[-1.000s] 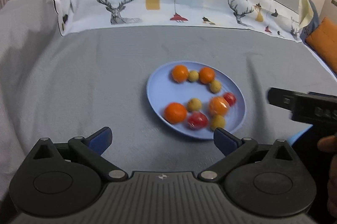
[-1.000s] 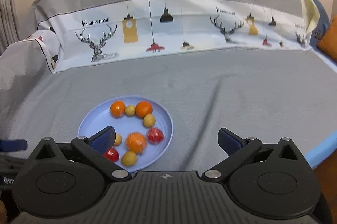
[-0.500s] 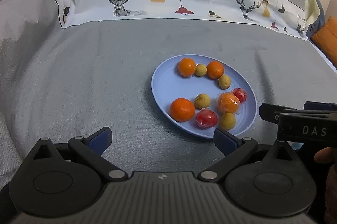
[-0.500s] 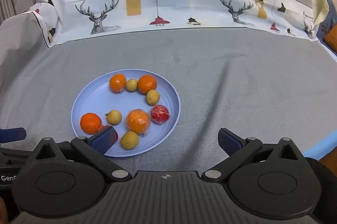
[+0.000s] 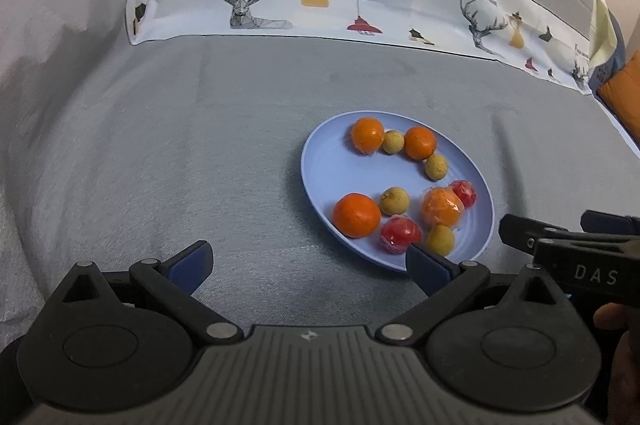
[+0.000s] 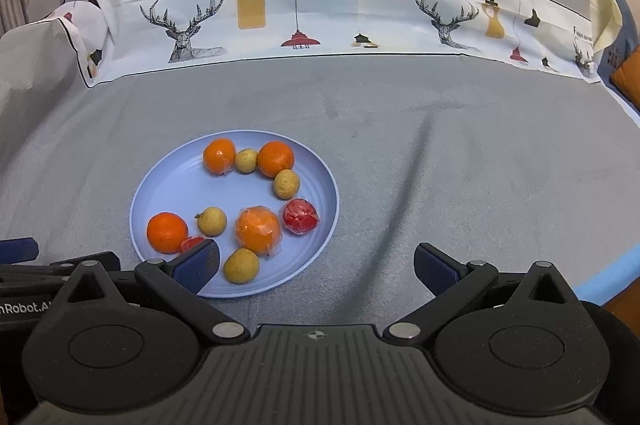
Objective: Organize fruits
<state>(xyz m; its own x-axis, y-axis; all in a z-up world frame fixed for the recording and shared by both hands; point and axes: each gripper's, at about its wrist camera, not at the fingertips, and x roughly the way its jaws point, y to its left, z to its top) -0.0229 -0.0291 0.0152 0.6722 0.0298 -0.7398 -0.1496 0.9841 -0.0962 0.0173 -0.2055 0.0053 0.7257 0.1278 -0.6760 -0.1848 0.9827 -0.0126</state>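
Observation:
A light blue plate [image 5: 328, 169] [image 6: 160, 185] lies on a grey cloth and holds several fruits: oranges such as one at the near left [image 5: 357, 215] [image 6: 167, 232], small yellow fruits [image 5: 394, 201] [image 6: 212, 221] and red wrapped fruits [image 5: 400, 231] [image 6: 301, 217]. My left gripper [image 5: 310, 259] is open and empty, just short of the plate's near edge. My right gripper [image 6: 318, 263] is open and empty, its left finger [image 6: 198, 263] over the plate's near rim, hiding part of a red fruit.
The grey cloth [image 5: 180, 145] covers the surface, with a white printed band [image 6: 320, 5] rising at the back. An orange cushion [image 5: 620, 97] lies at the far right. The right gripper's body [image 5: 576, 253] shows at the right edge of the left wrist view.
Both grippers have moved forward and tilted down toward the plate, which now sits closer and larger in both views. Both stay open and empty.

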